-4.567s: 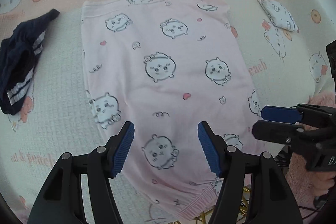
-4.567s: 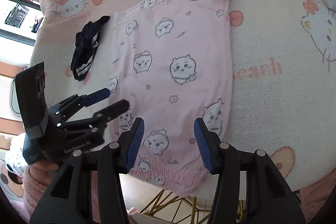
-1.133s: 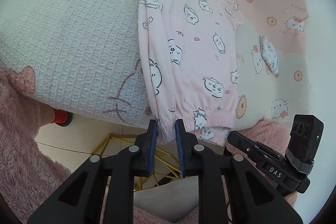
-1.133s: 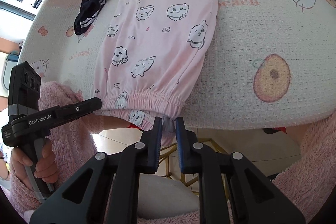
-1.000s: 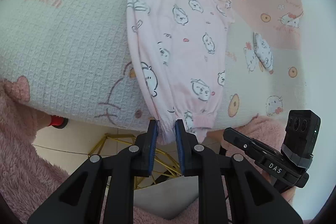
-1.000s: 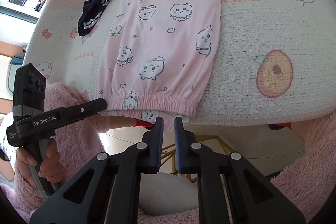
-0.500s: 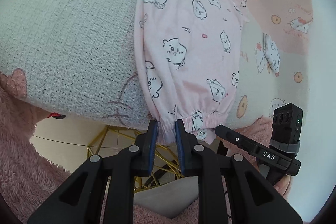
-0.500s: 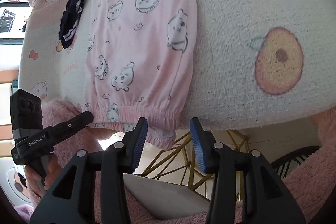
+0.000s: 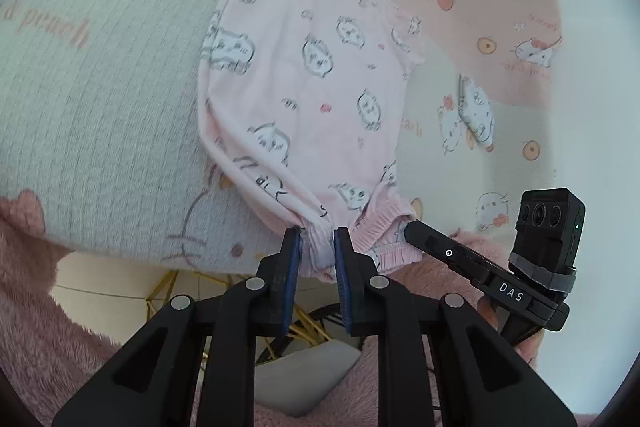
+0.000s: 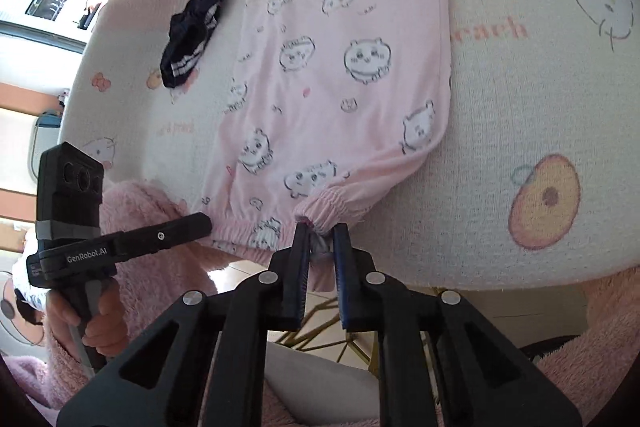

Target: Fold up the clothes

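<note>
A pink printed garment (image 9: 304, 87) lies flat on the cloth-covered table (image 9: 100, 107), its elastic waistband at the near edge. In the left wrist view my left gripper (image 9: 314, 239) is shut on the waistband's left corner, with bunched elastic between the blue pads. In the right wrist view my right gripper (image 10: 318, 239) is closing its jaws on the waistband's right corner (image 10: 332, 207), and the fabric is pinched between the pads. Each gripper shows in the other's view: the right gripper (image 9: 412, 229) and the left gripper (image 10: 202, 223), both at the waistband.
A dark navy garment with white stripes (image 10: 192, 35) lies beyond the pink one at the left. A small folded white printed cloth (image 9: 476, 115) sits at the right. Below the table edge are gold legs (image 9: 168, 283) and floor. Fluffy pink sleeves (image 10: 140, 211) flank both grippers.
The right gripper opened below the waistband half a second ago and has shut again on its right corner. The left gripper kept its grip. The waistband's corners are now drawn together and raised.
</note>
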